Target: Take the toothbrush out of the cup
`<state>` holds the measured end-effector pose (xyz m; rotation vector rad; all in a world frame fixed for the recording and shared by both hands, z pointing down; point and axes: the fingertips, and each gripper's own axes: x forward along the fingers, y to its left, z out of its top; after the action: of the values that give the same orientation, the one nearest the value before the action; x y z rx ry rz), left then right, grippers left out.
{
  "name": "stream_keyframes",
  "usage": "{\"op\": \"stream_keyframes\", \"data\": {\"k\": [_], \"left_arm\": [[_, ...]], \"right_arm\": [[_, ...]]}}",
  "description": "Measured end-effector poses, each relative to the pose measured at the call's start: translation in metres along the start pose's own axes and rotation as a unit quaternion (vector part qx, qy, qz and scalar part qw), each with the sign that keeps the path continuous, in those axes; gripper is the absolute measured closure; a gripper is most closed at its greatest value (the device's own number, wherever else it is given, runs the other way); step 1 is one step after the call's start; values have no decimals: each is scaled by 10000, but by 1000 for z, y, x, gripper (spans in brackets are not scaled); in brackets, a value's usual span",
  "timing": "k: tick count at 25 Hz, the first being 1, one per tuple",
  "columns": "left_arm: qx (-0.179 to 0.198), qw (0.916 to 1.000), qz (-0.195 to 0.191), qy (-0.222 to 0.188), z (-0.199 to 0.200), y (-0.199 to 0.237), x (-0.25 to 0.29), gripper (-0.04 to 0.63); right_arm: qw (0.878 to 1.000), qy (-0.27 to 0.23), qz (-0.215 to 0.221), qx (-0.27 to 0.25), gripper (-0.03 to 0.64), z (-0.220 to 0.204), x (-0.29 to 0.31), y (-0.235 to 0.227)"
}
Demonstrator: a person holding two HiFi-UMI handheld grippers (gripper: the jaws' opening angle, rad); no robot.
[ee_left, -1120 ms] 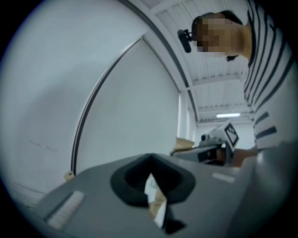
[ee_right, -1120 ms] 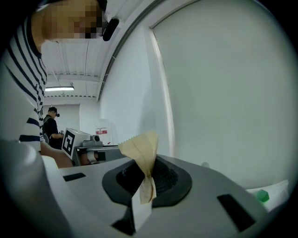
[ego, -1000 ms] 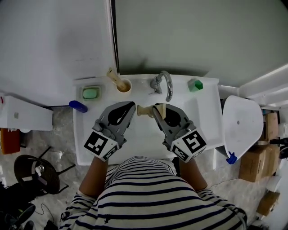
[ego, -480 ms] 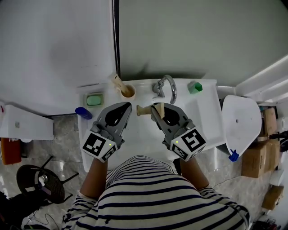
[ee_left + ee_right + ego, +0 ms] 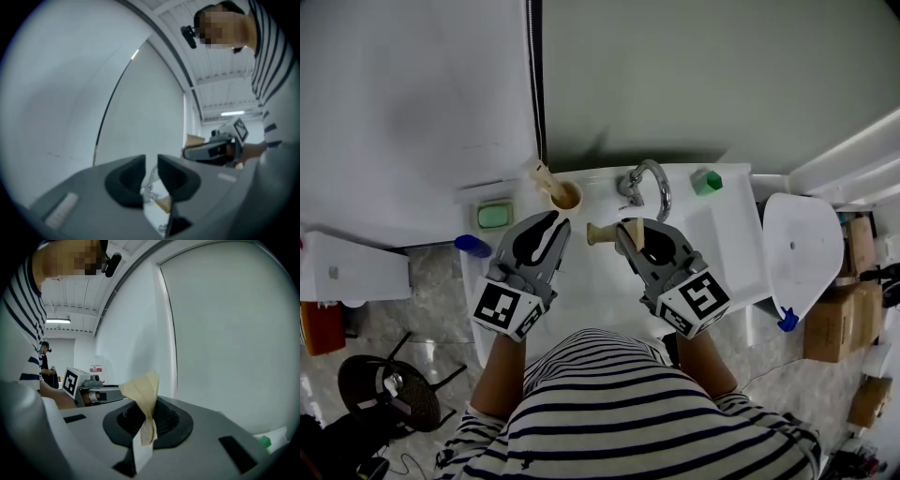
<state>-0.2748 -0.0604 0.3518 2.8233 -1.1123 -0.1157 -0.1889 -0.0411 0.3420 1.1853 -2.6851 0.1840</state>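
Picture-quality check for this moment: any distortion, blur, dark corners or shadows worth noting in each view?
Head view: evenly lit and sharp, edges bowed, soft shadow on the wall behind the tap. Left gripper view: heavy fisheye, black corners, soft throughout. Right gripper view: same fisheye and corners, yet the tan tube is crisp.

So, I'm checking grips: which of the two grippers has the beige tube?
The right gripper, shut on the beige tube. The left gripper has just been opening its jaws, with nothing between them, clear of the tube.
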Motion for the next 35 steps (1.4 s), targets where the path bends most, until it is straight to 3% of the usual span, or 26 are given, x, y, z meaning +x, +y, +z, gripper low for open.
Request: {"op": "stream_keyframes", "data": {"k": [19, 35], "left_arm": [[-275, 9974, 591, 296, -38, 59, 12, 356], [-484, 9943, 832, 450, -60, 89, 27, 341]], "right_arm": [[9997, 224, 100, 82, 584, -11, 30, -11], [9986, 458, 187, 182, 584, -23, 51, -21]]}}
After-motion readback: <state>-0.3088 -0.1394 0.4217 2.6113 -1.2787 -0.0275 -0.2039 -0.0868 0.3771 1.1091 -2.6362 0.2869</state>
